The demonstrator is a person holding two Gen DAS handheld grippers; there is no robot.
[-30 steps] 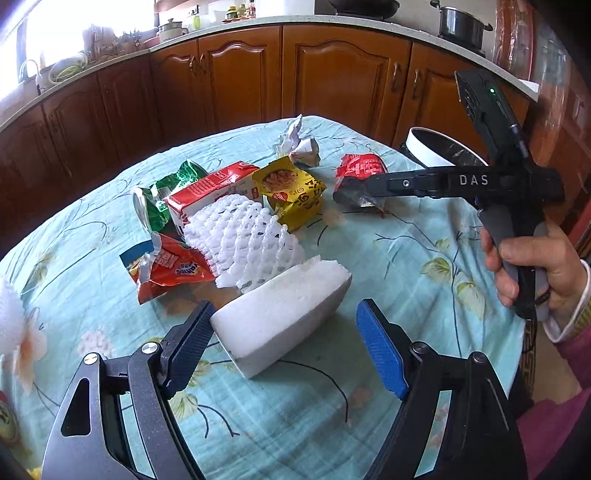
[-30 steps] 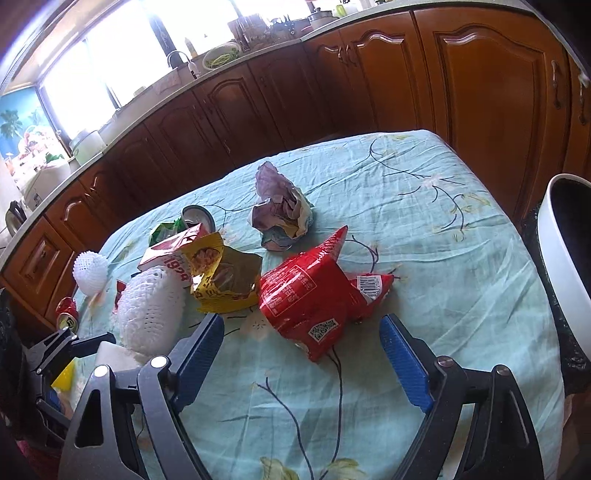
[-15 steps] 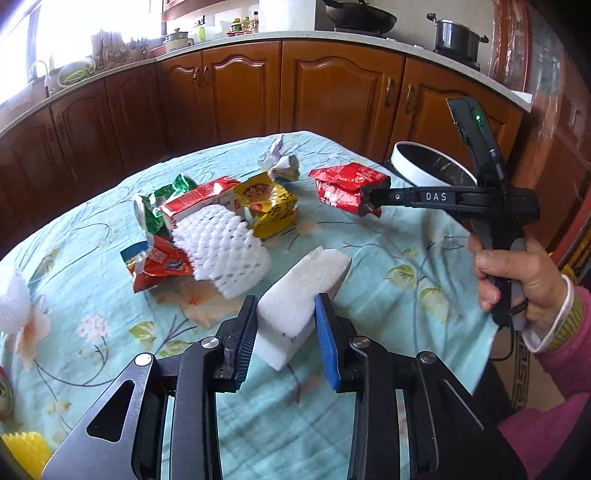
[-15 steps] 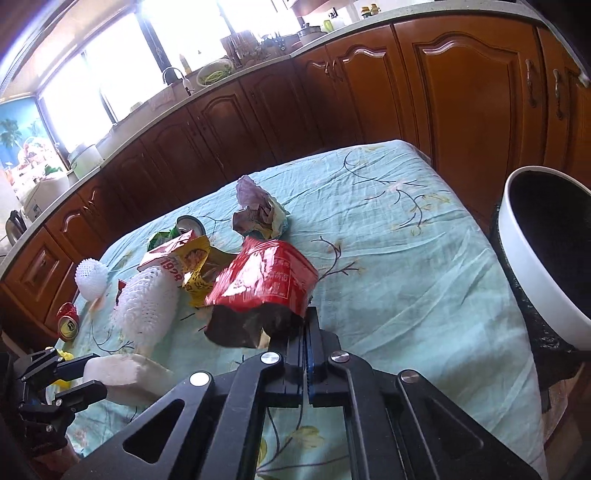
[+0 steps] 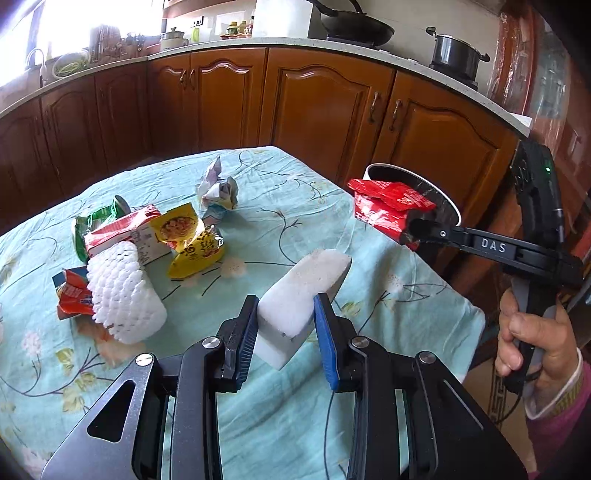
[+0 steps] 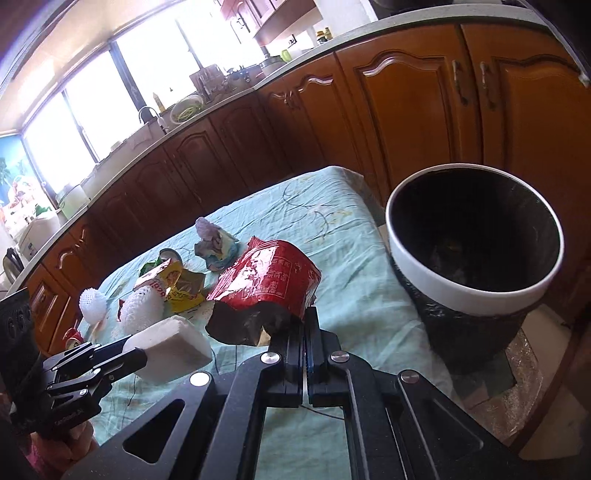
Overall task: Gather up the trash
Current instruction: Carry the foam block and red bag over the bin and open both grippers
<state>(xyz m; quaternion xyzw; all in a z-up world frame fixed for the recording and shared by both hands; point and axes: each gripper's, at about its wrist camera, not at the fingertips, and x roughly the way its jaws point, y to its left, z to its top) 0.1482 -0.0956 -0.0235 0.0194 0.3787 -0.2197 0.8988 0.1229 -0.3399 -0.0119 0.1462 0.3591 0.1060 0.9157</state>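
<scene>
Two grippers are loaded. Your left gripper (image 5: 284, 325) clamps the white foam block (image 5: 303, 295) between its blue pads, clear of the teal tablecloth (image 5: 303, 206). Your right gripper (image 6: 306, 332) is fully closed, pinching the red snack bag (image 6: 266, 284); the pinched edge is hidden behind the fingers. Beyond it, the bin (image 6: 476, 291) stands beside the table, its dark contents hard to make out.

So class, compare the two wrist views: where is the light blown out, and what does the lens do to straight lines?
Left wrist view: the window at top left is washed out and the countertop edge bows. Right wrist view: the windows glare white, the cabinets beneath sit dark, and the counter curves.
</scene>
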